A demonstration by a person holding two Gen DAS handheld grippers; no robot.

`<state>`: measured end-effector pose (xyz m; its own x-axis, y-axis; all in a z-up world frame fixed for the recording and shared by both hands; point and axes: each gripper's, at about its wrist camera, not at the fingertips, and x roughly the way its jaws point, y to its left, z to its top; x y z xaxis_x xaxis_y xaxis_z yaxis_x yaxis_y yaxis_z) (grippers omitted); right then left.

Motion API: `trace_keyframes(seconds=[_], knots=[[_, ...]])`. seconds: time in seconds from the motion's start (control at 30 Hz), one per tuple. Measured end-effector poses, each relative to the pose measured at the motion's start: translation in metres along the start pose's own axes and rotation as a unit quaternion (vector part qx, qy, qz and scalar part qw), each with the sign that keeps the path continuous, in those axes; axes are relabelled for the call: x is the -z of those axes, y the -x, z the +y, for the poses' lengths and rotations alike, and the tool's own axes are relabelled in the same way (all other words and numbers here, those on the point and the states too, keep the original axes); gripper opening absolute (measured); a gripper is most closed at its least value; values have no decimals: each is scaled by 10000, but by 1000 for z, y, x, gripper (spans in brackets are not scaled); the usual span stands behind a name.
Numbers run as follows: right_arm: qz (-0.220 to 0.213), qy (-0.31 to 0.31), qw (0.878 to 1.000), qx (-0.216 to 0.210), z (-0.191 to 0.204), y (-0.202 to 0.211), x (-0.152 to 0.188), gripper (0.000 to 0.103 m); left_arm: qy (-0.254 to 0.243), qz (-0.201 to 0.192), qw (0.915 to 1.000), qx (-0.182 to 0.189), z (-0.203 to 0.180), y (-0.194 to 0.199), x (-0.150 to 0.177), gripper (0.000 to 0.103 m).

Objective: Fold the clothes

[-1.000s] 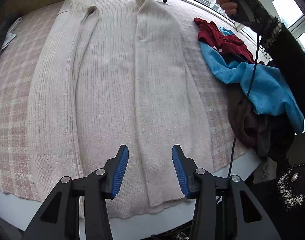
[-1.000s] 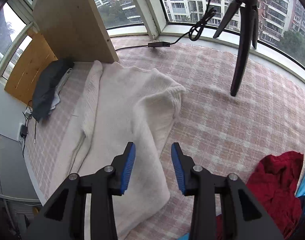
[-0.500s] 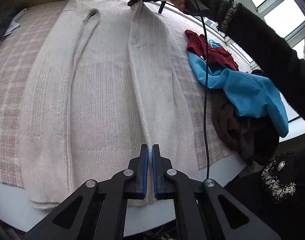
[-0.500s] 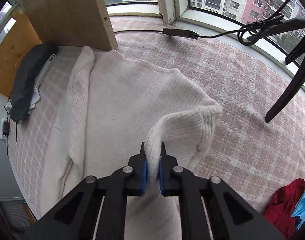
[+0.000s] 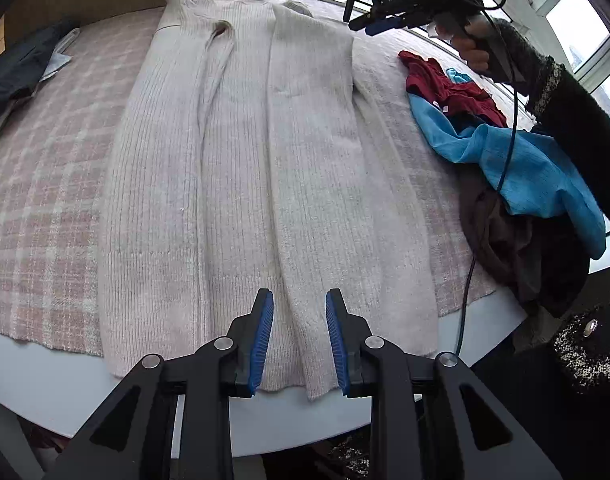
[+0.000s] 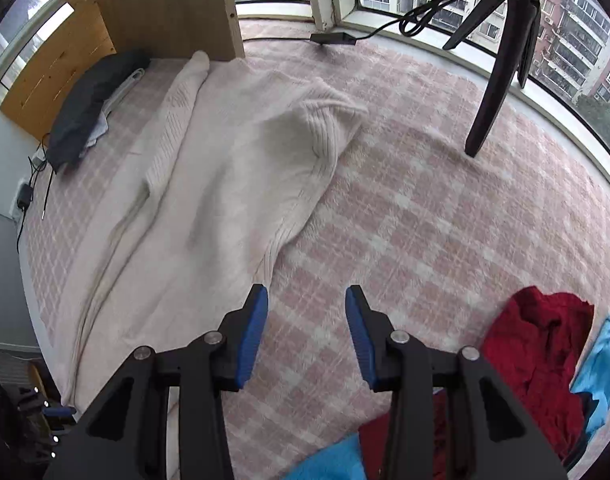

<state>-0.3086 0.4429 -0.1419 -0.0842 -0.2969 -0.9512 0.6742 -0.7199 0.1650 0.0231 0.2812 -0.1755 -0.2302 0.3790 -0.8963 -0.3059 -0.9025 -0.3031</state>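
Pink plaid cover (image 5: 45, 200), cream sweater (image 5: 241, 168) flat; both tools agape, empty.

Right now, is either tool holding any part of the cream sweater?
No. The left tool is open above the cream sweater near its hem, and the right tool is open over the checked cover. Nothing is held.

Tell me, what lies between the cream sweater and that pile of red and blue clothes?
Only bare pink checked blanket. The right wrist view shows it best: nothing sits between the cream sweater and the red garment; the open right gripper hovers above that stretch.
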Motion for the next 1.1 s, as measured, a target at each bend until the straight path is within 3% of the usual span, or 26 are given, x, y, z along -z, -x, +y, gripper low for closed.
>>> trace_keyframes(seconds=[0.17,0.3,0.37,0.47,0.63,0.7,0.73,0.83,0.93,1.03,1.1], knots=[[52,468,9988,-100,33,-12,16,40,-463,276,9985,61,-15,-19,-17,25],[-49,726,9971,239,50,-18,1,40,-746,539,9958,25,-21,-34,-21,26],[-49,590,9982,23,50,-17,-7,40,-792,589,9951,3,-22,-38,-20,26],[-86,680,9976,110,52,-14,-9,40,-766,558,9955,53,-20,-38,-18,28],[279,566,9979,140,42,-37,-9,39,-757,526,9957,127,-17,-38,-17,28],[320,653,9973,75,40,-35,-6,22,-834,517,9951,125,-18,-38,-16,29],[366,755,9964,137,38,-30,-4,7,-878,514,9947,129,-19,-38,-15,29],[476,789,9939,605,15,-17,0,8,-892,498,9946,202,-17,-38,-14,31],[578,521,9960,433,1,-14,1,8,-912,486,9942,290,-17,-38,-14,35],[892,762,9920,466,10,-15,2,25,-981,531,9934,276,-19,-36,-13,36],[914,872,9904,556,11,-5,1,27,-948,583,9934,274,-20,-32,-13,36]])
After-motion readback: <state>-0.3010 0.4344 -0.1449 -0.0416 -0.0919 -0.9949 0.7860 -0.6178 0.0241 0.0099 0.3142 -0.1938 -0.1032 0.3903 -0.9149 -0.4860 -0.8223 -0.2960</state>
